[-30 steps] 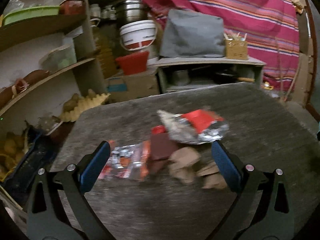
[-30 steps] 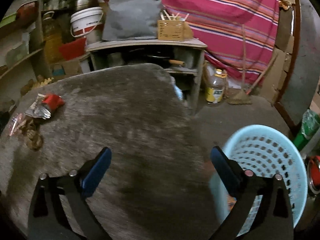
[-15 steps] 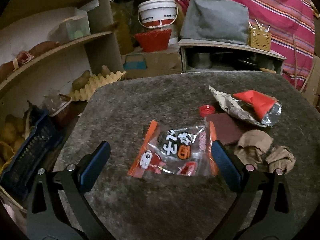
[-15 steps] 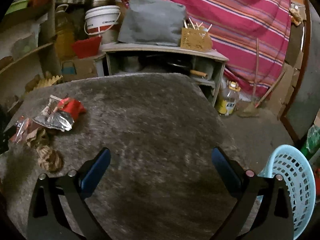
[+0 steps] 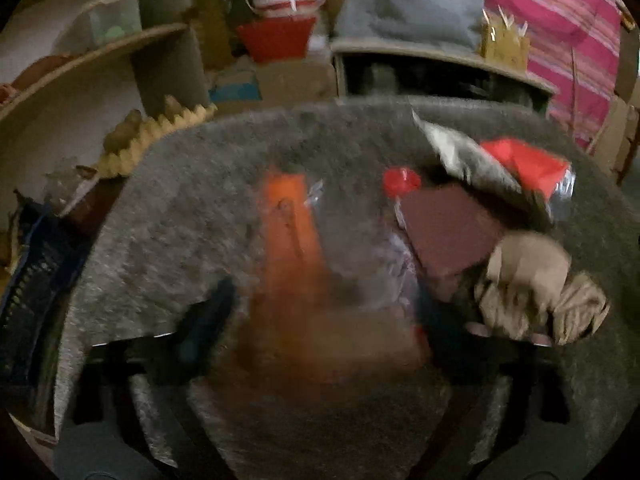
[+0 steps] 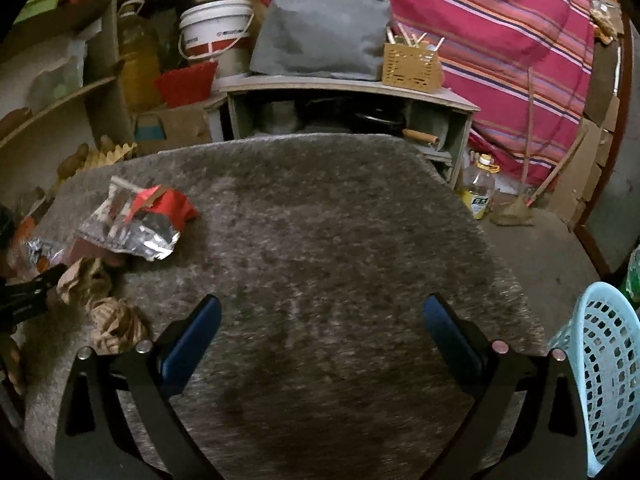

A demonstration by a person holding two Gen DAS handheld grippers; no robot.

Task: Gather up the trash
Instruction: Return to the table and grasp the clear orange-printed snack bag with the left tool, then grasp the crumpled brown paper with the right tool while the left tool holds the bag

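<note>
Trash lies on a grey felt table [image 5: 208, 184]. In the blurred left wrist view an orange and clear snack wrapper [image 5: 296, 240] lies between the open jaws of my left gripper [image 5: 324, 312], very close to the camera. Around it are a red bottle cap [image 5: 401, 181], a maroon card [image 5: 448, 232], a silver and red foil bag [image 5: 516, 168] and crumpled brown paper [image 5: 536, 292]. My right gripper [image 6: 322, 332] is open and empty over bare table. The foil bag [image 6: 136, 220] and brown paper [image 6: 100, 300] lie to its left.
A light blue laundry basket [image 6: 604, 368] stands on the floor at the right of the table. Behind the table are a low shelf unit [image 6: 348, 108], a white bucket [image 6: 216, 32] and a striped cloth [image 6: 500, 40]. Wooden shelves [image 5: 80, 80] stand at left.
My left gripper has dropped down and forward onto the orange wrapper, which now fills the space between its jaws. My right gripper has swung left, away from the basket.
</note>
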